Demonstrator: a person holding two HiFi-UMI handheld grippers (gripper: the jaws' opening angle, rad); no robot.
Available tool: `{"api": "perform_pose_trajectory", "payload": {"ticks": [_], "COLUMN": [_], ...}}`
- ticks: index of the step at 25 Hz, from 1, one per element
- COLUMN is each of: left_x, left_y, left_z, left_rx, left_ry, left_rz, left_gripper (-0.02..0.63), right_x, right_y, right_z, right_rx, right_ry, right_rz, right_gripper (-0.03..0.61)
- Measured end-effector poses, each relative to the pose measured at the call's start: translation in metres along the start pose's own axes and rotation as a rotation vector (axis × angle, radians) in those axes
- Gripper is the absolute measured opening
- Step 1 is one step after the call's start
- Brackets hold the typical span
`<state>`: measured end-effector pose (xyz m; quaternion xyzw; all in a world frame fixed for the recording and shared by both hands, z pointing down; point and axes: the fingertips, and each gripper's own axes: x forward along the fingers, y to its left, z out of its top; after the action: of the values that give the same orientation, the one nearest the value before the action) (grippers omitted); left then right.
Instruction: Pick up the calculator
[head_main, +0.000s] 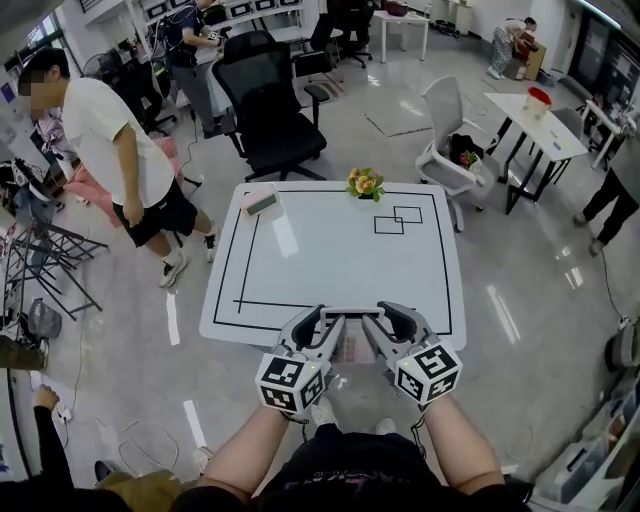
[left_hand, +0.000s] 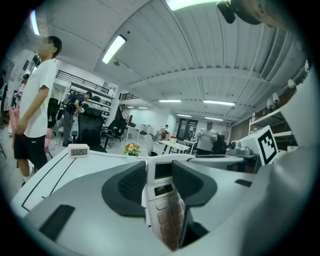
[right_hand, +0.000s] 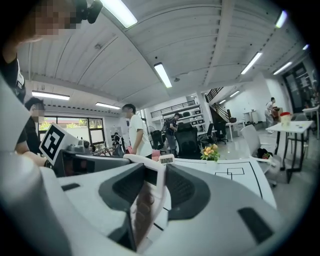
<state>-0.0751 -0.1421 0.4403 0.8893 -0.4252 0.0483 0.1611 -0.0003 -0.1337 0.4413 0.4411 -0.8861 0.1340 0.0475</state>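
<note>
The calculator (head_main: 347, 346) is being held off the worktop's (head_main: 330, 250) near edge, face up, with its long axis running away from the person. It is showing a white body, a dark display at the far end, a smaller window just below that, and rows of pale, pinkish-grey keys filling the nearer part. The left claw (left_hand: 161, 175) is pinching its left side edge and the right claw (right_hand: 151, 187) its right side edge, so it is spanning the gap between them. Whether its underside is touching the worktop cannot be told.
</note>
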Motion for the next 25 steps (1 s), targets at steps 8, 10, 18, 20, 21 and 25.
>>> {"api": "perform_pose_trajectory", "payload": {"ticks": [8, 10, 18, 20, 21, 25], "left_x": [-0.013, -0.019, -0.040, -0.043, -0.045, -0.050], "left_y": [-0.075, -0.090, -0.133, -0.139, -0.142, -0.148], "left_z": [-0.023, -0.028, -0.036, -0.038, -0.039, -0.040], "left_rx": [0.001, 0.004, 0.015, 0.018, 0.018, 0.022], "left_ry": [-0.005, -0.010, -0.047, -0.052, -0.053, -0.054], "left_rz": [0.074, 0.093, 0.166, 0.179, 0.185, 0.200], "left_gripper": [0.164, 0.164, 0.164, 0.164, 0.164, 0.164], "right_x": [-0.074, -0.090, -0.132, -0.138, -0.141, -0.147], "right_y": [-0.008, -0.007, 0.000, 0.001, 0.002, 0.005], "right_z": [-0.015, -0.019, -0.023, -0.024, -0.024, -0.026], "right_rx": [0.004, 0.003, -0.017, -0.017, -0.016, -0.014], "right_ry": [-0.001, -0.003, -0.020, -0.023, -0.023, -0.025], "right_rz": [0.071, 0.090, 0.163, 0.176, 0.181, 0.198], "right_gripper": [0.141, 0.141, 0.141, 0.141, 0.141, 0.141]}}
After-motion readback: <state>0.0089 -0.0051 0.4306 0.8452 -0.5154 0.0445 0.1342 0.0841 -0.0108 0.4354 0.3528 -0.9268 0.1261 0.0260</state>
